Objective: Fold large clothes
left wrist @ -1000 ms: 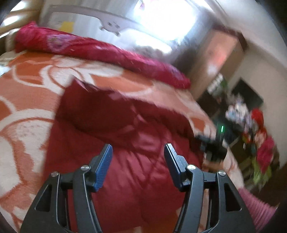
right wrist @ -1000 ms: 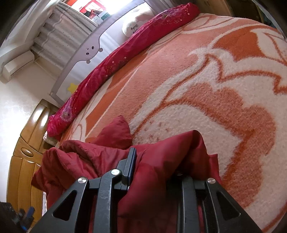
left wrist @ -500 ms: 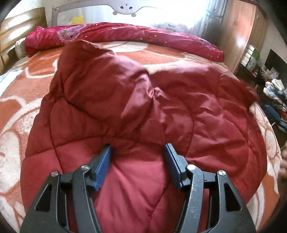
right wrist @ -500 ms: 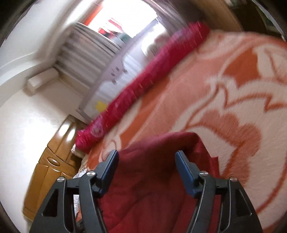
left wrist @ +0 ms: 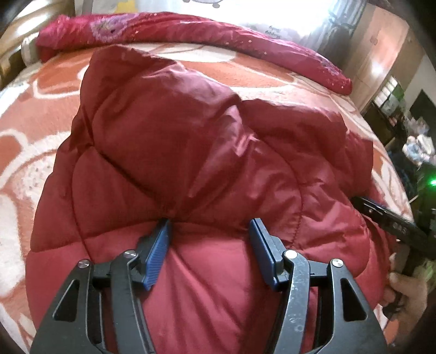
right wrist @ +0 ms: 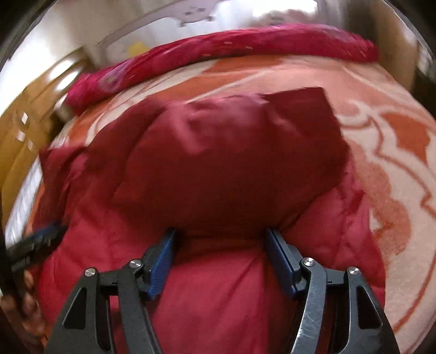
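One red quilted jacket (left wrist: pixel 207 152), one orange floral blanket (left wrist: pixel 35 89), one rolled pink quilt (left wrist: pixel 190 30)

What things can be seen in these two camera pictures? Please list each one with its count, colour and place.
quilted jacket: one, dark red, lying on the bed under both claws
blanket: one, orange with white pattern, covering the bed
rolled quilt: one, bright pinkish red, along the far edge of the bed
bed rail: one, pale grey, behind the rolled quilt
headboard: one, brown wood, at the left in the right wrist view
wardrobe: one, brown wood, far right in the left wrist view
left claw: one, black with blue pads, jaws open over the jacket, pinching nothing
right claw: one, black with blue pads, jaws open over the jacket, pinching nothing
hand: one, holding the right claw's handle, lower right in the left wrist view
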The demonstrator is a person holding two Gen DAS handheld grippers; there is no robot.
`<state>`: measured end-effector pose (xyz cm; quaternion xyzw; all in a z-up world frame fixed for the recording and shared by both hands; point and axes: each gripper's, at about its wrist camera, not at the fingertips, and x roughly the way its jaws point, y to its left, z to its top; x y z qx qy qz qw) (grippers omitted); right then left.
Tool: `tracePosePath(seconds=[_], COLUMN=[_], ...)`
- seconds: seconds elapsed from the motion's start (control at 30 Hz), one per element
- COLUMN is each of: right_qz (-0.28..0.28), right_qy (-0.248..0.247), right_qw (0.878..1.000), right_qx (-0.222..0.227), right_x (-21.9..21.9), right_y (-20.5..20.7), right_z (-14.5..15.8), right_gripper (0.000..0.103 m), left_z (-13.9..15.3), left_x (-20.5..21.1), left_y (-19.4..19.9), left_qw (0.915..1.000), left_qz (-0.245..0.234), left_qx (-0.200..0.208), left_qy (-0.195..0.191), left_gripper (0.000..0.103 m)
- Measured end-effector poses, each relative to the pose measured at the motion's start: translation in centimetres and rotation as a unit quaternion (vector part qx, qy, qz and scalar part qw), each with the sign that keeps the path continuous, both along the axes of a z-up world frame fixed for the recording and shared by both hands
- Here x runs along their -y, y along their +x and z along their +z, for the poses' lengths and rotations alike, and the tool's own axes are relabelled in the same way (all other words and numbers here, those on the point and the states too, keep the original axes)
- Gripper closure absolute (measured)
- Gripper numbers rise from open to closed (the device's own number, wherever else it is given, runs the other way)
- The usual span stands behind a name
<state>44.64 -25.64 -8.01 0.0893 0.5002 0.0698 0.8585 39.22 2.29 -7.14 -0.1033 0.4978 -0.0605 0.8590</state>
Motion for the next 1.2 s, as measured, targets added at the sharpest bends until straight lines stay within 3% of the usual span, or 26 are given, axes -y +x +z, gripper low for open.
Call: tracePosePath(seconds=[0.03, 0.2, 0.23, 0.33, 0.5, 0.77, 0.87, 0.93, 1.0, 1.13, 1.2], right_qz=[-0.006, -0.007, -0.008, -0.007, -0.007, -0.004, 0.001, -0.001, -0.008, -0.011, -0.008], right_qy=[0.011, 0.03, 0.027, 0.021, 0.027, 0.032, 0.041, 0.048, 0.057, 0.084, 0.096], right_qw=[1.0, 1.0, 1.0, 1.0, 1.0, 0.999, 0.999, 0.999, 0.998, 0.995, 0.993], right_qx=[-0.004, -0.004, -0.003, -0.004, -0.002, -0.001, 0.014, 0.022, 0.035, 0.054, 0.063], right_x=[0.5, 1.2, 1.3, 1.1, 1.4, 1.4, 1.7, 1.9, 2.2, 2.6, 2.6], right_y=[0.3, -0.1, -0.1, -0.1, 0.0, -0.3, -0.7, -1.5, -2.7, -5.8, -7.6], right_z=[-0.3, -1.1, -1.2, -1.4, -1.5, -1.3, -0.5, 0.2, 1.2, 3.1, 3.9], right_gripper=[0.037, 0.036, 0.036, 0.036, 0.036, 0.036, 0.034, 0.035, 0.035, 0.035, 0.035], left_z=[0.0, -1.5, -1.9, -3.0, -2.5, -1.3, 0.1, 1.0, 1.9, 3.6, 3.9], left_x=[-0.5, -4.4, -4.8, -5.6, -4.0, -5.4, -6.0, -6.2, -6.5, -6.3, -6.5], left_y=[0.1, 0.1, 0.1, 0.1, 0.1, -1.1, -3.2, -4.6, -6.1, -9.5, -11.2], left_qw=[1.0, 0.9971, 0.9965, 0.9931, 0.9973, 0.9942, 0.9919, 0.9904, 0.9893, 0.989, 0.9885], left_qz=[0.004, 0.038, 0.041, 0.044, 0.037, 0.042, 0.043, 0.04, 0.04, 0.036, 0.038], left_qx=[-0.001, -0.02, -0.023, -0.034, -0.022, -0.013, 0.001, 0.01, 0.022, 0.045, 0.049], left_qy=[-0.006, -0.063, -0.069, -0.103, -0.06, -0.098, -0.12, -0.132, -0.139, -0.136, -0.138], left_gripper=[0.051, 0.097, 0.099, 0.1, 0.1, 0.101, 0.093, 0.078, 0.058, 0.047, 0.036])
